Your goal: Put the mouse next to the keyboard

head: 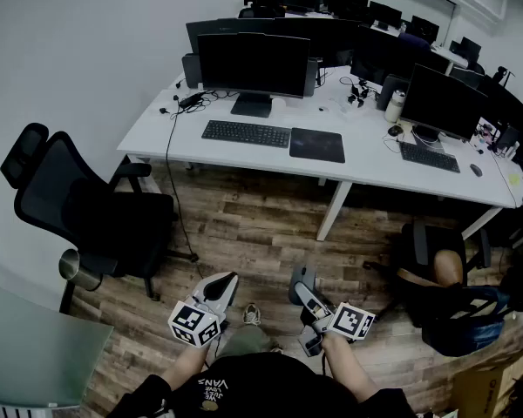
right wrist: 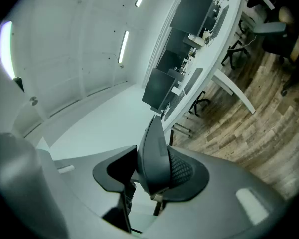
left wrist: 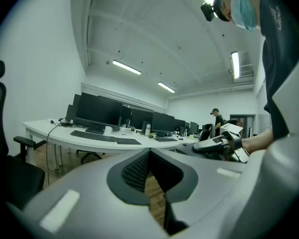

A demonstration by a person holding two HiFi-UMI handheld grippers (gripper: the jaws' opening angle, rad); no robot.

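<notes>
Between the pads of my right gripper stands a dark grey mouse, on edge; the gripper is shut on it. In the head view this gripper hangs low at the right, over the wooden floor and well short of the desk, with the mouse at its tip. My left gripper hangs beside it at the left, shut, nothing between its pads. The black keyboard lies on the white desk in front of a monitor. A black mouse pad lies just right of the keyboard.
A black office chair stands left of me. At the bottom left is a glass table corner. A chair with a bag stands at the right. Farther right on the desk are a second keyboard and another mouse.
</notes>
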